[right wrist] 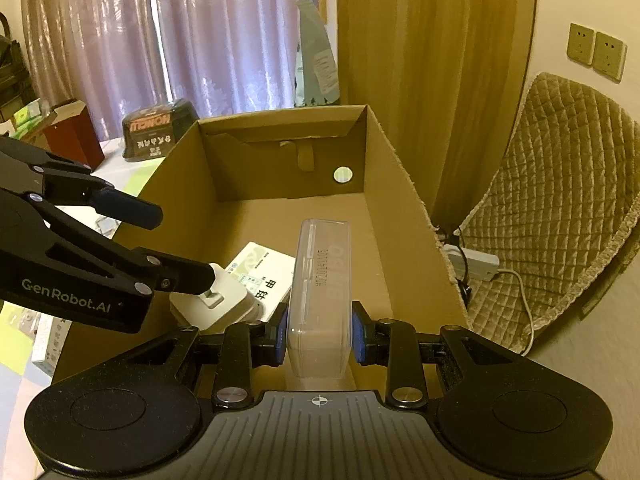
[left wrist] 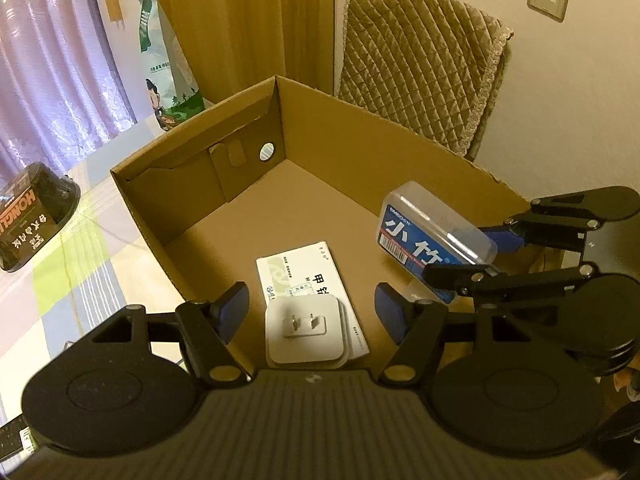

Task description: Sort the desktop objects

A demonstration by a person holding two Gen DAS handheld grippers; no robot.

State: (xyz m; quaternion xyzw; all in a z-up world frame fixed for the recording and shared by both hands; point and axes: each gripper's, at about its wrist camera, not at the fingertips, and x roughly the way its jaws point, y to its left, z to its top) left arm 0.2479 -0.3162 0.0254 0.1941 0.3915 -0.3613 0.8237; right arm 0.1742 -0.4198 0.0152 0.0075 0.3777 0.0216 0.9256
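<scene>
So at this point my right claw (right wrist: 319, 338) had its pads clamped on a clear plastic case (right wrist: 320, 300) with a blue label, holding it up over the right side of the cardboard box (left wrist: 360, 148), not resting on the floor of it as far as I could tell. My left claw (left wrist: 310, 312) was spread wide with nothing in it, hovering right above a white plug adapter (left wrist: 306, 330), which sat prongs-up on a white medicine-type carton (left wrist: 304, 276) lying flat on the box floor.

Progress-wise: adapter and carton were inside the box, the case was over it but not let go. Off to the left of my left claw, outside the box, a dark packaged item (left wrist: 32, 220) sat on the tabletop (left wrist: 80, 280) with its striped cloth. Whether that belonged in the sort, I couldn't say.

The left wrist view showed the case's blue label and barcode. The right wrist view only showed the clear top, but it picked up a power strip (right wrist: 472, 262) with cable beyond the box's right wall, plus a small white packet (right wrist: 44, 344) lying left of the box.
</scene>
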